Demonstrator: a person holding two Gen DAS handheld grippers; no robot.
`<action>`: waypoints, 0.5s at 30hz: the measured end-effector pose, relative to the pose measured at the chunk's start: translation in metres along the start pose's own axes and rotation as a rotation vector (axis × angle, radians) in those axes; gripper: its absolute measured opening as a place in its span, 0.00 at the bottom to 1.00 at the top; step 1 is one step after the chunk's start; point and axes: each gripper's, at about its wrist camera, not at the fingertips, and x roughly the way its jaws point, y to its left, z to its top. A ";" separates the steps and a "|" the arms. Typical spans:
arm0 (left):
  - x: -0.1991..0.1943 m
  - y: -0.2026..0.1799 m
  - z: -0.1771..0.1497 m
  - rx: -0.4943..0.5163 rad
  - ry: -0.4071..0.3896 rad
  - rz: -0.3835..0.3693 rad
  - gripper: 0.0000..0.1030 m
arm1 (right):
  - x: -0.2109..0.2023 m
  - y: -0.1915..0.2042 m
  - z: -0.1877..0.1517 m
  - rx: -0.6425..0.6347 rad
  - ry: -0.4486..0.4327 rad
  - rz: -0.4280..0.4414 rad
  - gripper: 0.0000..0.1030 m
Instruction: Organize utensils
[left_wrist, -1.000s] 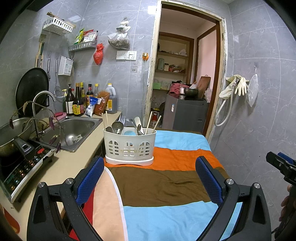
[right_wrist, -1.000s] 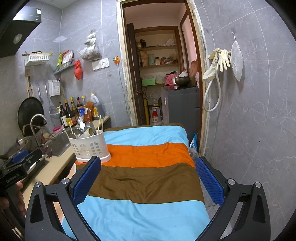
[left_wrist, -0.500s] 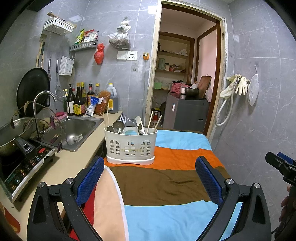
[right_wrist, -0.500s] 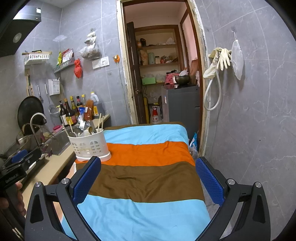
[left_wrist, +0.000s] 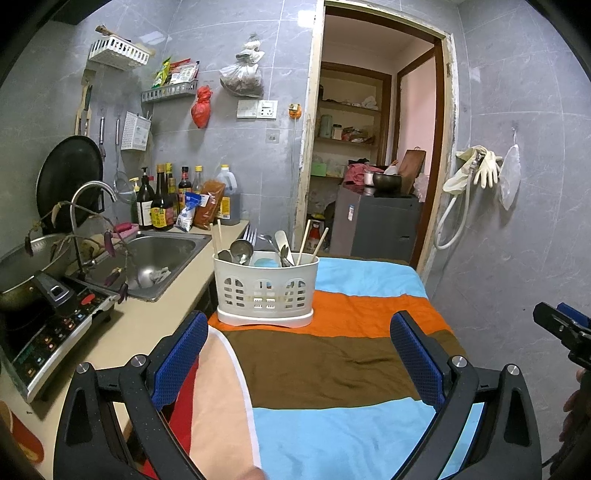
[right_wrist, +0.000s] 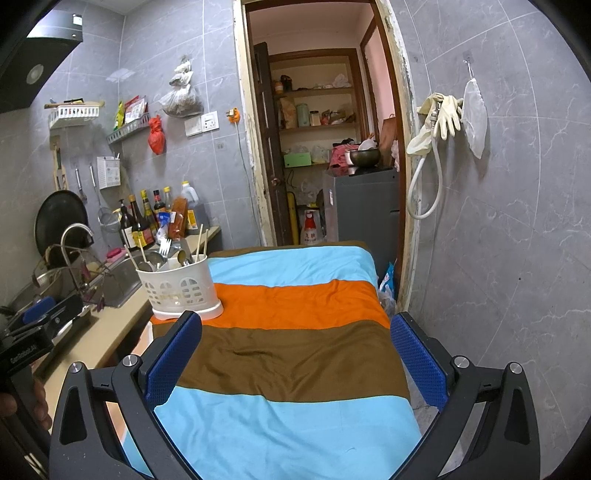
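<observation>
Both of my hand-held grippers hang over the striped cloth (right_wrist: 295, 362) on the tabletop; left hand-held gripper (left_wrist: 297, 354) spread wide, nothing between its blue pads; right hand-held gripper (right_wrist: 295, 354) the same, spread and carrying nothing.

The white utensil caddy (left_wrist: 265, 291) stands upright on the orange stripe, at the cloth's left edge, just beside the sink counter (left_wrist: 147, 325); in the right view the caddy (right_wrist: 181, 286) sits ahead and to the left of that gripper. All the utensils I can find are already in it: chopsticks (left_wrist: 309, 242) leaning at both ends, a ladle (left_wrist: 241, 250), a fork (left_wrist: 249, 233), spoons (left_wrist: 282, 248) in the middle; something pale blue low inside, cannot tell what. No loose utensil shows on the cloth.

Judgement: this fits either a caddy yet to be sorted by compartment or one just filled; the pictures do not settle which, nor whether each kind has its own section.

If a piece is to be handled: come from above, along the handle's lean; pinch high on the shaft, clear of its neighbours; lift straight so the light caddy does not tip or slide on the cloth; the left gripper is nearer and squarer to it.
</observation>
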 end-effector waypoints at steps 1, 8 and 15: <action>0.000 0.000 0.000 0.000 -0.001 0.006 0.94 | 0.000 0.000 0.000 0.001 0.000 0.000 1.00; -0.002 0.002 0.002 -0.012 -0.017 0.050 0.94 | -0.001 0.000 -0.001 0.001 0.001 0.001 1.00; -0.002 -0.001 0.003 -0.004 -0.024 0.068 0.94 | 0.001 0.000 -0.001 0.001 0.004 0.000 1.00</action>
